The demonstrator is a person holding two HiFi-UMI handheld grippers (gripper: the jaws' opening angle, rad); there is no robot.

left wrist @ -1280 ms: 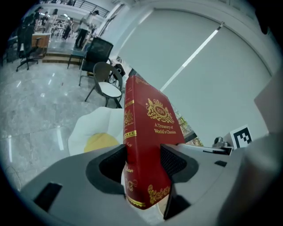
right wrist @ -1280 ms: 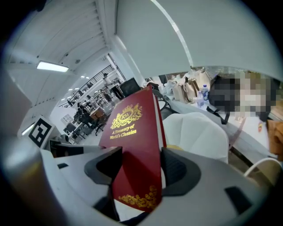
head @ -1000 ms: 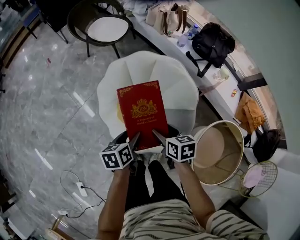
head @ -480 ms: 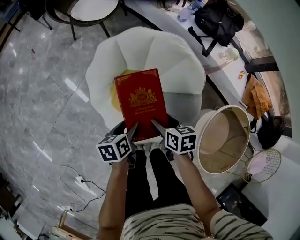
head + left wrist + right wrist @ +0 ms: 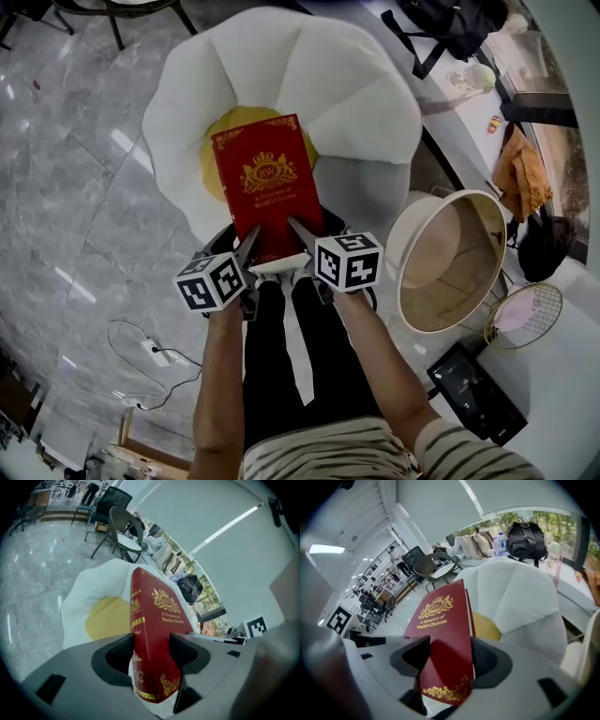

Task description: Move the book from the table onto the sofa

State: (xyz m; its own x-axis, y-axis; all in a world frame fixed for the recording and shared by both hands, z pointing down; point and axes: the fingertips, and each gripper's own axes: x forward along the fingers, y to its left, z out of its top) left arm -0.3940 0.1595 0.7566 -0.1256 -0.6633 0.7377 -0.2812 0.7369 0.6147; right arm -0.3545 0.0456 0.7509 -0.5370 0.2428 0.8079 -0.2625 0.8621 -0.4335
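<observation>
**Two grippers clamp one book (image 5: 265, 187) above the sofa (image 5: 309, 75)**

Both tools grip the near, lower edge of a red hardback with gold crest and borders. Far left in the head view, a white power strip (image 5: 153, 352) and its cable lie on the grey marble floor (image 5: 66, 187). The left gripper (image 5: 247, 251) has its jaws closed on the book's spine corner. In the left gripper view (image 5: 152, 651) the dark pads press either side of the volume (image 5: 157, 616), which stands on edge with its gold lettering showing. The book slants up and away from the person, over the yellow seat cushion (image 5: 220, 141) of the white, petal-shaped sofa. Whether it touches the cushion I cannot tell. The right gripper (image 5: 302, 234) is clenched on the opposite lower corner. In the right gripper view (image 5: 445, 660) the cover (image 5: 440, 620) passes between the pads, and the title "A Treasury of World's Classics" can be read. Further right stands a round, cream-rimmed table (image 5: 441, 323), and beyond it lies a racket (image 5: 520, 319).
</observation>
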